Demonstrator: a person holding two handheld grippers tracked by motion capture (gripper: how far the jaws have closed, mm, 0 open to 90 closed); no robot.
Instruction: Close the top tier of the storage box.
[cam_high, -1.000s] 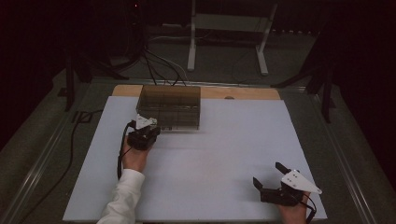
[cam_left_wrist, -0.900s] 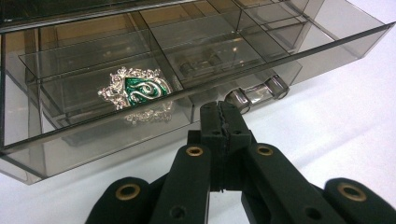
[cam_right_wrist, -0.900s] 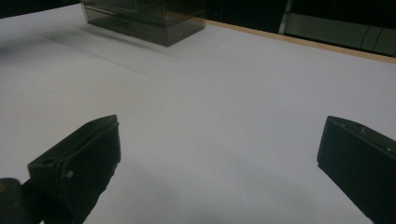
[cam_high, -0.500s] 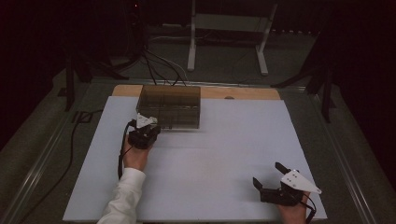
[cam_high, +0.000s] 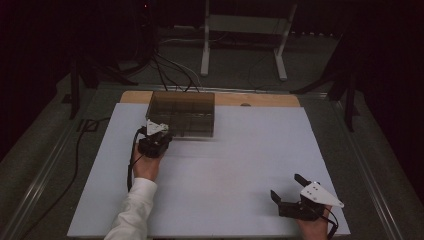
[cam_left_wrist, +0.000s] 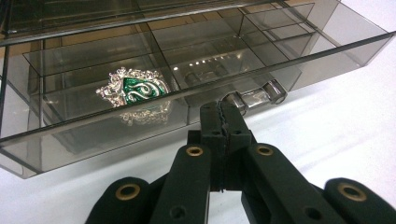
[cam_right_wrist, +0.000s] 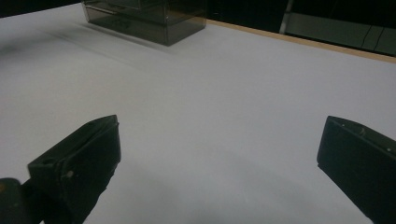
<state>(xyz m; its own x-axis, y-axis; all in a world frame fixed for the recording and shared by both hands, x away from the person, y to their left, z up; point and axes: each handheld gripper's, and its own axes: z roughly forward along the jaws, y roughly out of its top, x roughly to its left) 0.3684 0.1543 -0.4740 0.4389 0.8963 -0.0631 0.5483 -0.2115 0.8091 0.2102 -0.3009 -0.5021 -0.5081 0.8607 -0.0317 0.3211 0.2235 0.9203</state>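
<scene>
Your left tool (cam_left_wrist: 223, 122) is fully closed, its jaws pinched on the small clear handle (cam_left_wrist: 254, 95) at the front of the smoky drawer (cam_left_wrist: 196, 88). From the high view your left tool (cam_high: 154, 142) sits at the near left corner of the smoky organiser box (cam_high: 182, 114), which stands at the far side of the white bench (cam_high: 225, 170).

Change over the last second: none that you can see. Tool, hand and box sit in the same places as in the two earlier high views, and the grip has not altered. Judgement: you are pausing with the handle held, the pull either just finished or about to go on.

The drawer stands out from the box front. Inside, in a left-hand compartment, lies a silver-and-green crest badge (cam_left_wrist: 132, 89); the other compartments look empty.

Your right tool (cam_right_wrist: 219, 158) rests wide open with nothing between its jaws, over bare bench. In the high view your right tool (cam_high: 292, 192) is at the near right corner, well apart from the box.
</scene>
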